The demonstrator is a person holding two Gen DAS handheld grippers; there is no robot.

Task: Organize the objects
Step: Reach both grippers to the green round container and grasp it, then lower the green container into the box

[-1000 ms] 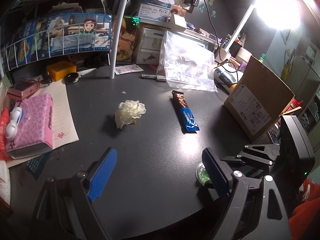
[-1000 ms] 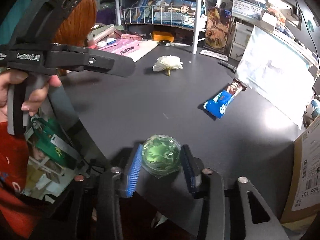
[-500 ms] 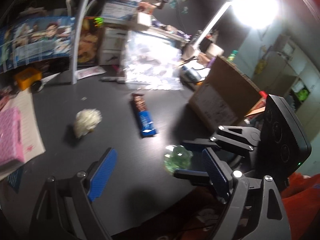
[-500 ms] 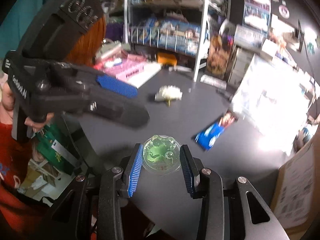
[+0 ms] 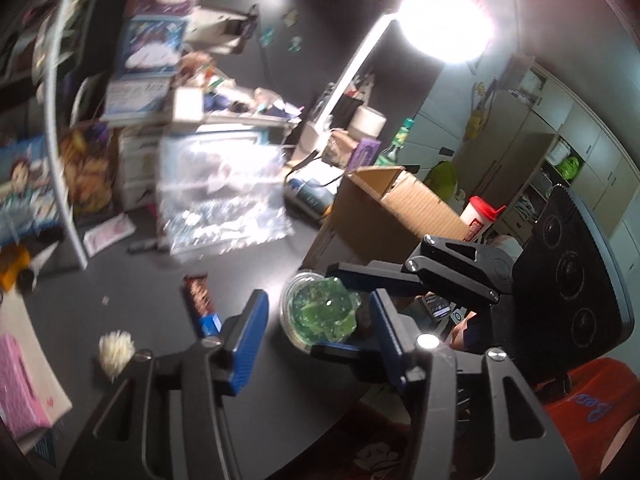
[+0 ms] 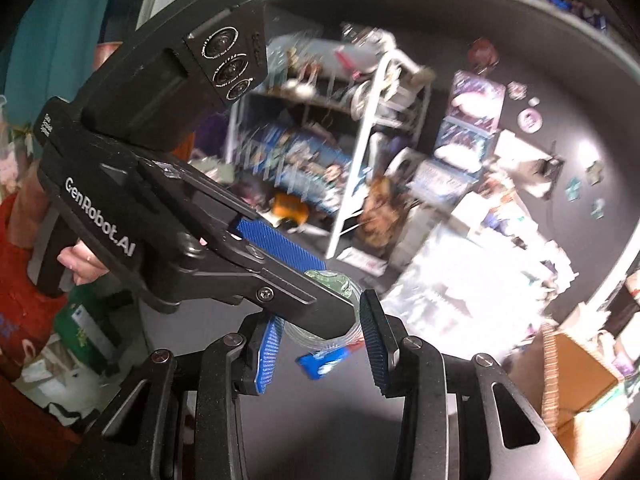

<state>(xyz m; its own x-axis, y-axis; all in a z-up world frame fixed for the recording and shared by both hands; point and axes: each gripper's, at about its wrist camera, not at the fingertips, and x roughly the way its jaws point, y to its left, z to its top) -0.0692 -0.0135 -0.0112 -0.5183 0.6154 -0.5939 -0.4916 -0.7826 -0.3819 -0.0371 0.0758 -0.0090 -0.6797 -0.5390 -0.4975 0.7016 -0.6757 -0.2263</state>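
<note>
A clear round tub of green slime (image 5: 320, 310) is held in the air above the dark table (image 5: 120, 280) by my right gripper (image 6: 320, 340), which is shut on it; it also shows in the right wrist view (image 6: 330, 282). My left gripper (image 5: 316, 332) has closed in around the tub with its blue pads (image 5: 248, 332) on either side of it; I cannot tell if they touch. A blue snack bar (image 5: 202, 304) and a white flower (image 5: 116, 350) lie on the table.
An open cardboard box (image 5: 384, 216) stands at the right of the table. A clear plastic bag (image 5: 224, 196) leans at the back. A wire rack (image 6: 320, 160), drawers and a bright desk lamp (image 5: 444, 24) line the back. A pink box (image 5: 20, 392) lies at the left.
My right gripper has lifted the slime tub off the table and tilted up. My left gripper has swung right to the tub and its jaws have narrowed around it.
</note>
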